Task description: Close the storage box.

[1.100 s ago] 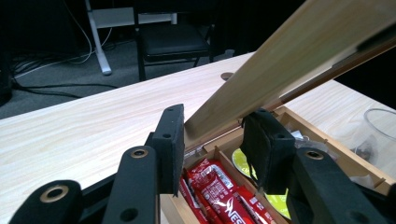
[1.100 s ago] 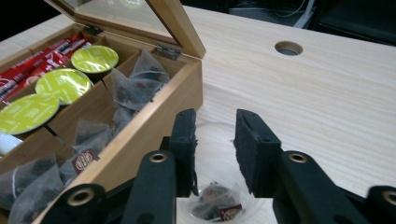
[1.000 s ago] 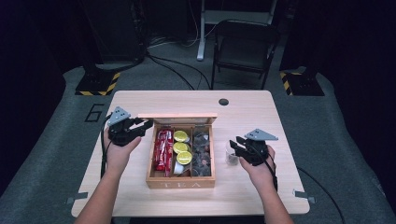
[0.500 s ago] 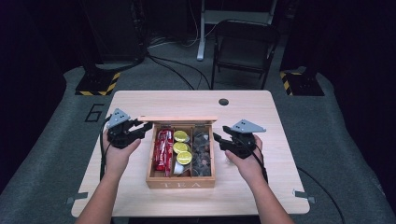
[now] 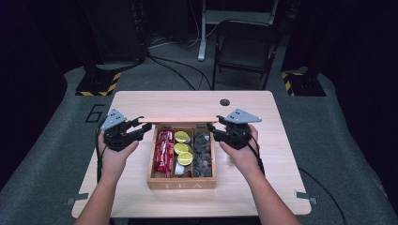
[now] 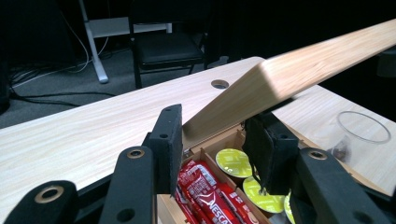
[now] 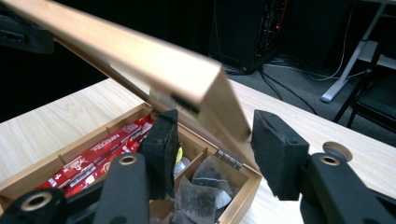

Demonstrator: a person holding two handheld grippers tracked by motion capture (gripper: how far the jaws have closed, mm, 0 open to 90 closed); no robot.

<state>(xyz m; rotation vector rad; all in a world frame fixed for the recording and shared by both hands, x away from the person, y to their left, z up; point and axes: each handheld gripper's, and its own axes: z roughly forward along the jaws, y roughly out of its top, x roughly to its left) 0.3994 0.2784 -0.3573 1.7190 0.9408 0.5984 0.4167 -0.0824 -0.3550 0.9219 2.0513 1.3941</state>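
Note:
A wooden tea box (image 5: 181,183) stands mid-table with its lid (image 5: 178,120) raised and tilted. Inside lie red sachets (image 5: 164,150), lime-topped capsules (image 5: 182,147) and dark tea bags (image 5: 202,152). My left gripper (image 5: 143,126) is at the lid's left end. In the left gripper view its jaws (image 6: 212,135) press both sides of the lid (image 6: 303,60). My right gripper (image 5: 212,129) is at the lid's right end, open. In the right gripper view its jaws (image 7: 215,140) straddle the blurred lid (image 7: 140,60), with a gap at the right pad.
A clear plastic cup (image 6: 362,135) stands on the table right of the box. A cable hole (image 5: 225,102) is near the table's far edge. A folding chair (image 5: 244,47) and cables lie beyond the table.
My right gripper has moved left and forward from the table's right side to the lid's right end. The left gripper has stayed at the lid's left end.

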